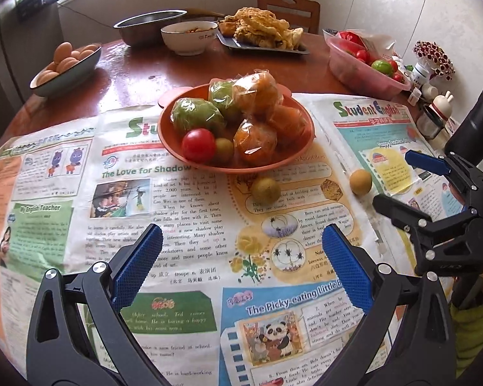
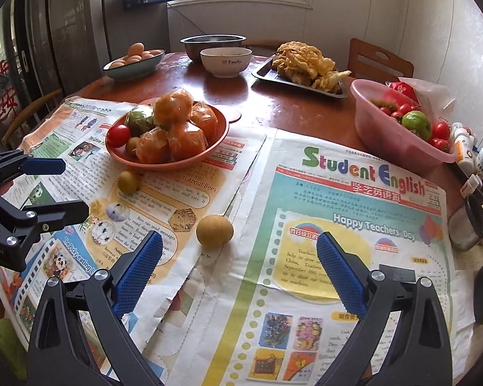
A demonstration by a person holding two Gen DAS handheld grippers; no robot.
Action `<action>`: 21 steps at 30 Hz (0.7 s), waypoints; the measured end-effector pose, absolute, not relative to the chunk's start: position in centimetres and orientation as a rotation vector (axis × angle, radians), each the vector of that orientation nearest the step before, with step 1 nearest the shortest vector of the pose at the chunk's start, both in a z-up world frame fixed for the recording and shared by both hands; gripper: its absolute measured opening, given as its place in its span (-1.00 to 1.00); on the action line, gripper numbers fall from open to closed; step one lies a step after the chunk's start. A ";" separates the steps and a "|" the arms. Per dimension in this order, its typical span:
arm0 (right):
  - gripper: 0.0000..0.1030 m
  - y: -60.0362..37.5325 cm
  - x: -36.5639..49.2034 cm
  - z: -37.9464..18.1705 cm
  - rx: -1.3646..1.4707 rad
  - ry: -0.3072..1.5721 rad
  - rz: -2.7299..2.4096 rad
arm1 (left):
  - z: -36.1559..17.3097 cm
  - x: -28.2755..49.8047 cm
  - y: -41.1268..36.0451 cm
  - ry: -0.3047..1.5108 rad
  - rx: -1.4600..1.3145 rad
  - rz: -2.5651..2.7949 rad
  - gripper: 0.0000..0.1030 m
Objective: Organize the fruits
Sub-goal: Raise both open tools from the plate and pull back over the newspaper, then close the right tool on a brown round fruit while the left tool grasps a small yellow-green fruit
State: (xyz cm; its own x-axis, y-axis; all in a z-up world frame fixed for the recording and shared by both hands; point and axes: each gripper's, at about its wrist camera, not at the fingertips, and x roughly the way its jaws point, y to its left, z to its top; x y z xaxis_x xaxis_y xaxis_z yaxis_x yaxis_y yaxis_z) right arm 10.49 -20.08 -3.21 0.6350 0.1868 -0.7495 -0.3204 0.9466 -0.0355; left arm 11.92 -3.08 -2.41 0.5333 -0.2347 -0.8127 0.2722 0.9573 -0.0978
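An orange plate [image 1: 293, 157] [image 2: 215, 148] on the newspaper holds plastic-wrapped oranges [image 1: 257, 93] [image 2: 172, 104], wrapped green fruits [image 1: 196, 117], a red tomato [image 1: 198, 144] [image 2: 118, 135] and a small yellow-green fruit [image 1: 224, 148]. Two small round fruits lie loose on the paper: a greenish one [image 1: 266, 189] [image 2: 128, 181] just before the plate and a tan one [image 1: 360, 181] [image 2: 214, 230] further right. My left gripper [image 1: 241, 244] is open and empty, short of the greenish fruit. My right gripper [image 2: 240, 251] is open and empty, just behind the tan fruit.
A pink basin [image 1: 354, 67] [image 2: 389, 141] of cherry tomatoes and a green fruit stands at the right. Behind are a bowl of eggs [image 1: 67, 67] [image 2: 135, 61], a white bowl [image 2: 225, 61], a metal basin [image 1: 145, 29], a tray of fried food [image 2: 306, 67], and jars [image 2: 470, 222] at the right edge.
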 end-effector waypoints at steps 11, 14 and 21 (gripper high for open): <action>0.52 -19.0 11.4 -4.2 -0.177 0.859 0.323 | -3.2 13.1 -3.7 0.971 0.032 -0.303 0.81; 0.43 -19.0 11.4 -4.1 -0.173 0.859 0.333 | -3.4 13.4 -4.0 0.978 0.031 -0.307 0.81; -0.01 -19.5 11.8 -4.3 -0.160 0.865 0.343 | -3.4 14.0 -4.8 0.978 0.024 -0.322 0.70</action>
State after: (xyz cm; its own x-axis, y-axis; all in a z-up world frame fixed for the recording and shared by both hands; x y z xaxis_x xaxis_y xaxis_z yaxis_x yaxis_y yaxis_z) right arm 11.80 -19.48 -4.27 0.5981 0.2300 -0.7677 -0.3585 0.9335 0.0003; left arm 13.98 -4.84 -3.44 0.5153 -0.2573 -0.8175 0.2791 0.9522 -0.1238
